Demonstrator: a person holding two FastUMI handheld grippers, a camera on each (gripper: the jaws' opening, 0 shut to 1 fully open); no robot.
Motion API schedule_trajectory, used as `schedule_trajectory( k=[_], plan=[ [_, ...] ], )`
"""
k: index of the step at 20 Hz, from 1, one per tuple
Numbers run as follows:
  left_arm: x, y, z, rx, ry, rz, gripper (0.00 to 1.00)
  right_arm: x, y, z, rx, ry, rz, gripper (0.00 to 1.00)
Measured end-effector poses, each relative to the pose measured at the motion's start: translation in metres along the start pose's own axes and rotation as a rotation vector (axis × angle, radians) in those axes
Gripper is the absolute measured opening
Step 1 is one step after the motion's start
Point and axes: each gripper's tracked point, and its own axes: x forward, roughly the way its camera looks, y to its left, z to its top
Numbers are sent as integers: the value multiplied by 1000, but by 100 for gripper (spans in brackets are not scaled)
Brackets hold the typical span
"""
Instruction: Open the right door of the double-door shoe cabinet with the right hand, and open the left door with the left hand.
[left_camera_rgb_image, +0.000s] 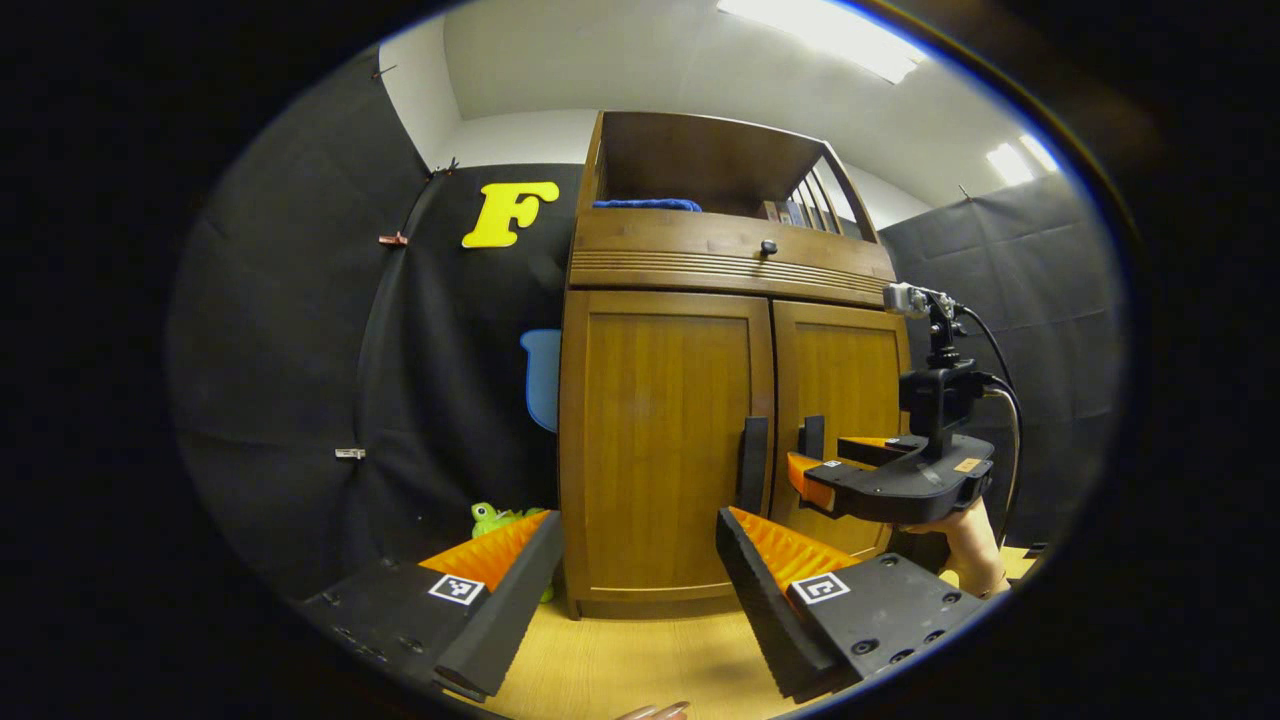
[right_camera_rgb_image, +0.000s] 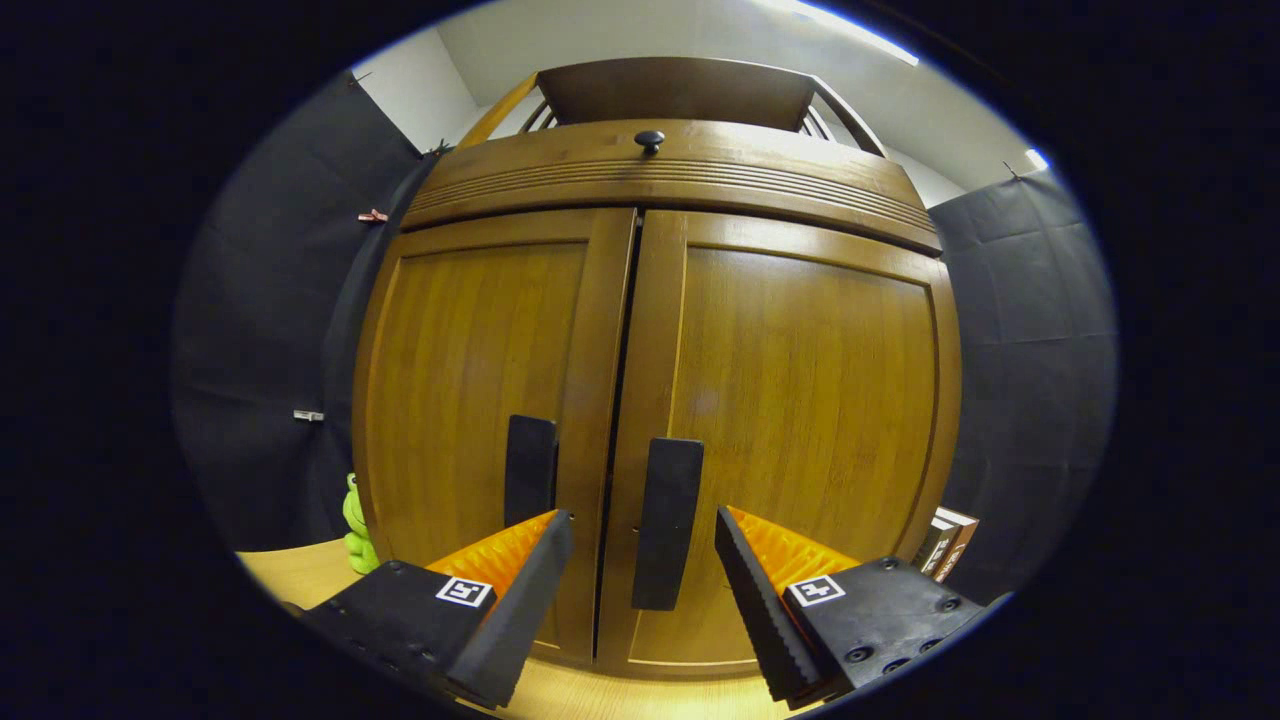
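Both doors (right_camera_rgb_image: 800, 420) look closed. My right gripper (right_camera_rgb_image: 640, 580) is spread wide, straddling the right door's handle (right_camera_rgb_image: 668, 520), maybe not touching. Left gripper (left_camera_rgb_image: 640, 590) released, well back.

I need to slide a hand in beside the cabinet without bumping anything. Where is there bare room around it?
Bare wooden floor lies in front of the left door. It is crowded at the cabinet's left foot by the green toy, at its right foot by boxes, and at the right door's handle, which the open right gripper frames.
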Motion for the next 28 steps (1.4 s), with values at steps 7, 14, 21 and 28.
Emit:
schedule_trajectory(
  k=[7, 14, 21, 28],
  plan=[
    [18, 9, -19, -3, 45, 19, 95, 32, -9, -17, -12, 2, -38, 66],
    [18, -8, -28, -6, 85, -21, 95, 21, -8, -17, -11, -2, 1, 29],
    [-3, -46, -9, -7, 53, -100, 94, -22, -13, -11, 7, 3, 57, 24],
    [-15, -81, 3, -8, 22, -143, 95, -61, -27, -6, 19, 13, 118, 24]
  ],
)
